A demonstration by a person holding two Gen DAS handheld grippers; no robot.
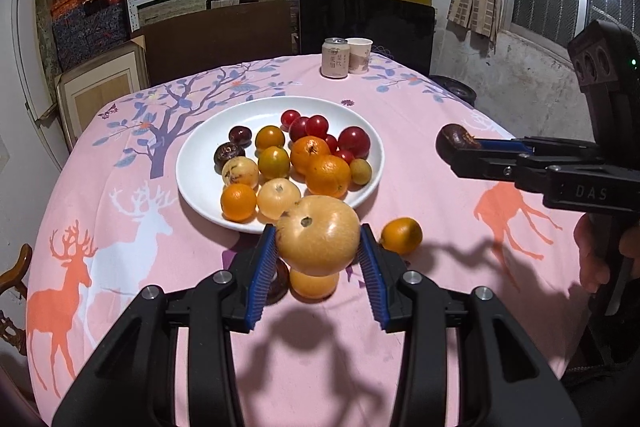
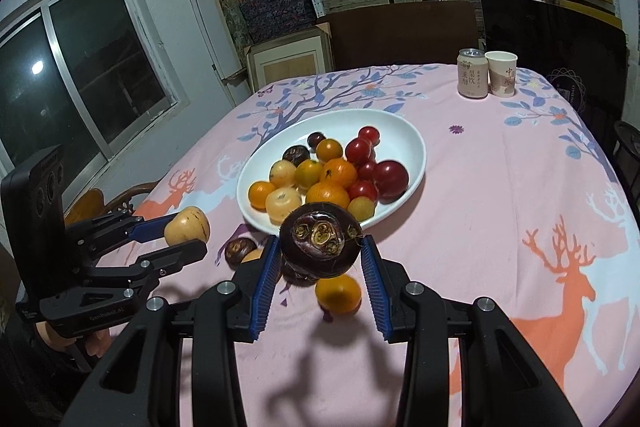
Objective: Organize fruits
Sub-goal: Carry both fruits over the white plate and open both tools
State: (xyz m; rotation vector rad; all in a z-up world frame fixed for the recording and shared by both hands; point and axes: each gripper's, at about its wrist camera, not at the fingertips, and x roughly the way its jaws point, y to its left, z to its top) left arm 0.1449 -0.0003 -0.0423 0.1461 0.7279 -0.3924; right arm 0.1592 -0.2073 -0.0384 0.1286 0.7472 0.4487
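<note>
A round table covered with a pink cloth printed with deer and a blue tree. Near its middle sits a white plate piled with small fruit: red tomatoes, oranges, pale yellow fruits and a few dark purple ones.

The left gripper, held by a person, has its blue-padded jaws closed onto a pale yellow round fruit, one pad against each side. The fruit is lifted clear of the cloth, just in front of the plate's near rim. Below it on the cloth lies an orange, with a dark fruit just beside it, partly hidden behind the left pad. Another small orange rests on the cloth to the right of the gripper.

The right gripper likewise has its jaws closed onto a dark purple fruit, its woody underside facing the camera, held in the air near the plate's near edge. A hand grips its handle.

At the far side of the table stand a drinks can and a paper cup, touching or nearly so. Behind them are dark chair backs and shelves stacked with boxes
</note>
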